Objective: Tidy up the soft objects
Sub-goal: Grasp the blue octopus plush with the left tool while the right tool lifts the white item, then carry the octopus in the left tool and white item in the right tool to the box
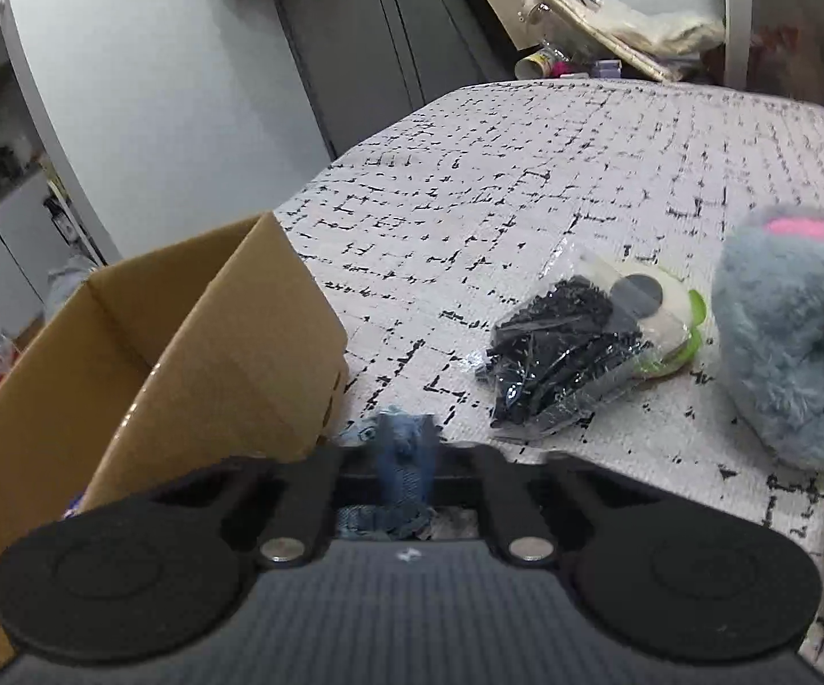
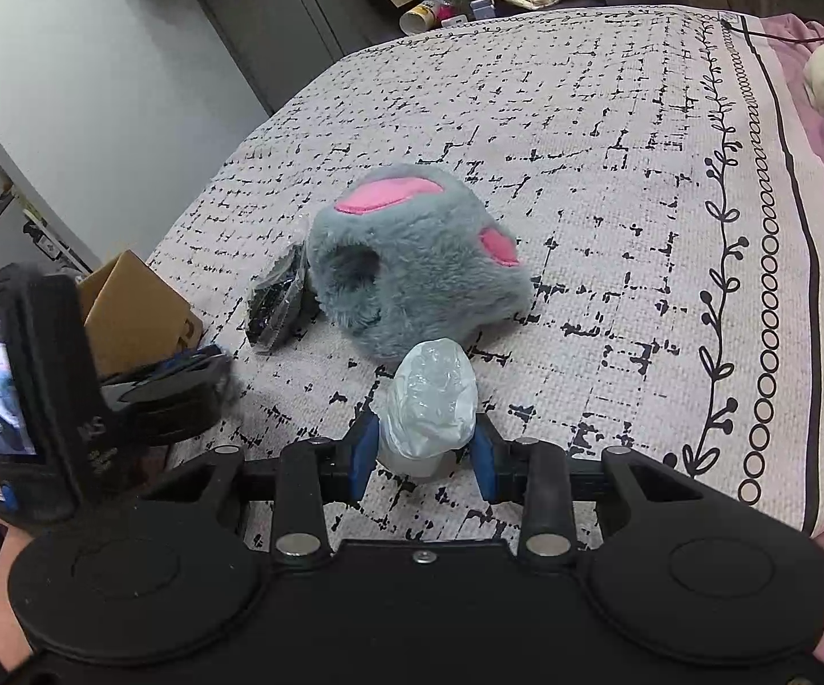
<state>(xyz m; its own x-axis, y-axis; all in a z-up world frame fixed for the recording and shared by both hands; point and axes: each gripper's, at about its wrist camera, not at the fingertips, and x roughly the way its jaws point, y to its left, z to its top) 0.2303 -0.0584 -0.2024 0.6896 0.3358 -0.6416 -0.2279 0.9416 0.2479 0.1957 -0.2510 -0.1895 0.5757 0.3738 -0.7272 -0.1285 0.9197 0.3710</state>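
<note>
— Pinched in the left gripper point(image 1: 406, 456), nearest the left wrist lens, is a blue denim-like cloth point(image 1: 403, 451); the jaws are closed tight on it, fabric bunching above and below; the cardboard box point(image 1: 184, 342) stands open just beside, at the bed's near left corner.

— So that piece is on its way in?

— I judge so; the next move calls for carrying it over the box rim and letting go; further along the bed point(image 1: 526, 171) lie a clear packet of black bits point(image 1: 572, 354) and a grey plush slipper point(image 1: 794, 354), almost touching.

— And the right wrist view?

— Right gripper point(image 2: 426, 451): jaws partly closed on a crumpled clear plastic bag point(image 2: 432, 399), its blue pads point(image 2: 365, 456) pressing both sides; the slipper, fluffy, with pink patches, sits just beyond, near the bed's middle; the packet leans against its left side; the bag looks light and squashy, probably next for the box.
</note>
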